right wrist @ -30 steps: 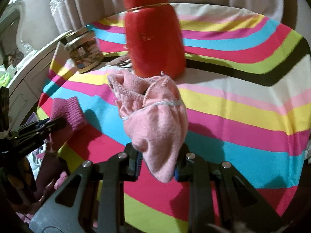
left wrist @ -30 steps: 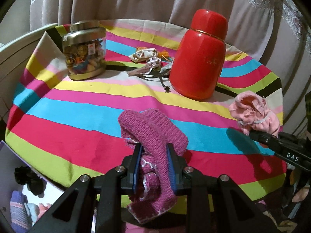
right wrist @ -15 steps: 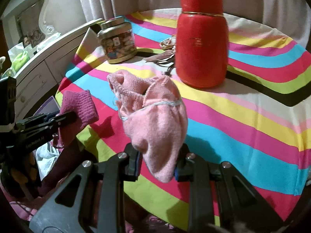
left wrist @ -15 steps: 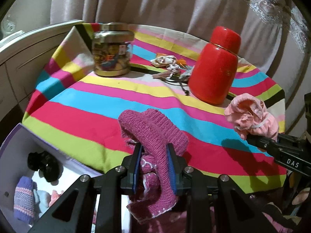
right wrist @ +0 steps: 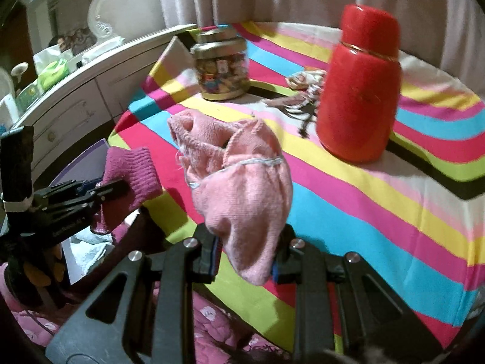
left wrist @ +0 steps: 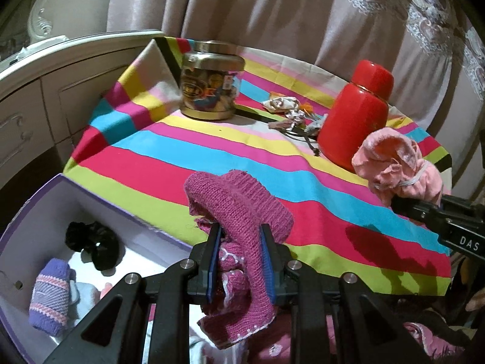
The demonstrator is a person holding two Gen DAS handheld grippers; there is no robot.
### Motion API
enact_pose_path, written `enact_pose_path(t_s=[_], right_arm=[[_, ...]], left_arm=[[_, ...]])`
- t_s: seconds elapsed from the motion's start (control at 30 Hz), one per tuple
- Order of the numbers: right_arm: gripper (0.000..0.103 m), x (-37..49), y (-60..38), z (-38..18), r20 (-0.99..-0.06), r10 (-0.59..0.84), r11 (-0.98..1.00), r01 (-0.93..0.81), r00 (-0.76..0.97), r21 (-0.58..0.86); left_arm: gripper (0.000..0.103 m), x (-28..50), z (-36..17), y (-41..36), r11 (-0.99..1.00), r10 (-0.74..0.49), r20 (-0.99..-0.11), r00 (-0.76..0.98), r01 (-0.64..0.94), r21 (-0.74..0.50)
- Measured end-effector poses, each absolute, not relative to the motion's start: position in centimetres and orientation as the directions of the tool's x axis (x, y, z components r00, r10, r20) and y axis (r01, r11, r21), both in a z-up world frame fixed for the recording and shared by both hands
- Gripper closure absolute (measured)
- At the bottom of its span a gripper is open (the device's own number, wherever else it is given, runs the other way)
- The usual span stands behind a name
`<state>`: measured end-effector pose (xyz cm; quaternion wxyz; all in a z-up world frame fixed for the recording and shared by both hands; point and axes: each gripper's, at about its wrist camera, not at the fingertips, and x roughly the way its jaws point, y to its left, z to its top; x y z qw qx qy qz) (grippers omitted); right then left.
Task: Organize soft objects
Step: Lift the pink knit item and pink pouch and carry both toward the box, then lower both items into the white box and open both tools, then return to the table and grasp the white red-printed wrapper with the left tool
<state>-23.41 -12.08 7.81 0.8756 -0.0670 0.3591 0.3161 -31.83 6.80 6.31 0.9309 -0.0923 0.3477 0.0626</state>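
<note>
- Magenta knitted sock [left wrist: 242,209] sits clenched between the pads of the left gripper [left wrist: 241,261], its cuff flopped over the fingertips and its toe hanging below them, at the near edge of the striped table [left wrist: 212,157], with the storage box [left wrist: 39,200] down to its left.
- Pink fuzzy sock [right wrist: 239,182] is pinched the same way in the right gripper [right wrist: 245,257], bunched up and drooping over the table's near edge; a loose thread [right wrist: 248,162] loops across it.
- Storage box stands open beside the table, lower than the tabletop; inside lie a black scrunchie [left wrist: 91,242], a purple striped sock [left wrist: 50,297] and some pale cloth.
- Judged stage: both socks are up off the table and look bound for the storage box, neither yet over its opening.
- Risk one: each sock is held by a narrow fold only, most of its bulk hanging free. A quick swing could pull the fabric out of the pads, and it would land on the dark clutter between table and storage box.
- Risk two: the two grippers are close together near the box. Reaching in at once could knock them together or snag one sock on the other tool.
- Risk three: the pink sock's loose thread could catch on a finger at release, so the sock stays dangling instead of falling.
- Red flask [right wrist: 360,91] and glass jar [left wrist: 210,85] stand farther back on the table from the storage box, so I judge them out of harm's way.
</note>
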Motion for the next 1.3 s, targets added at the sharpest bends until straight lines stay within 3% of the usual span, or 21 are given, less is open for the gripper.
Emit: enact_pose_path(t_s=[0.33,0.83,0.9,0.97,1.03,1.13,1.3], right_arm=[[0.074,-23.8,-8.5,9.2,-0.673,0.529,0.749,-0.658,0.517,0.083],[0.071,-30.8,5.9,7.5,-0.735,0.615,0.373,-0.927,0.286,-0.049],[0.069,-32.0,7.6,7.1,-0.747,0.627,0.305,-0.952,0.220,-0.024],[0.055,-33.1,8.7,6.5,-0.760,0.631,0.235,-0.972,0.158,-0.007],[0.044,-34.2,8.9,6.3,-0.752,0.638,0.207,-0.978,0.165,-0.039],[0.041,-34.0,7.8,6.7,-0.727,0.650,0.240,-0.968,0.220,-0.078],[0.038,-28.6,2.0,8.3,-0.664,0.678,0.445,-0.895,0.316,0.028]], left_arm=[[0.077,-34.2,6.7,9.5,0.956,0.093,-0.632,0.769,-0.247,-0.160],[0.076,-41.5,5.5,19.2,0.815,0.323,-0.673,0.665,-0.558,-0.159],[0.067,-42.7,5.3,20.2,0.773,0.378,-0.676,0.633,-0.617,-0.146],[0.040,-43.6,5.3,21.4,0.709,0.464,-0.671,0.578,-0.696,-0.109],[0.027,-44.4,5.6,21.8,0.647,0.547,-0.654,0.522,-0.759,-0.065],[0.020,-45.1,6.4,22.1,0.588,0.622,-0.603,0.499,-0.806,-0.061],[0.020,-42.3,7.3,19.9,0.669,0.567,-0.590,0.575,-0.739,-0.079]])
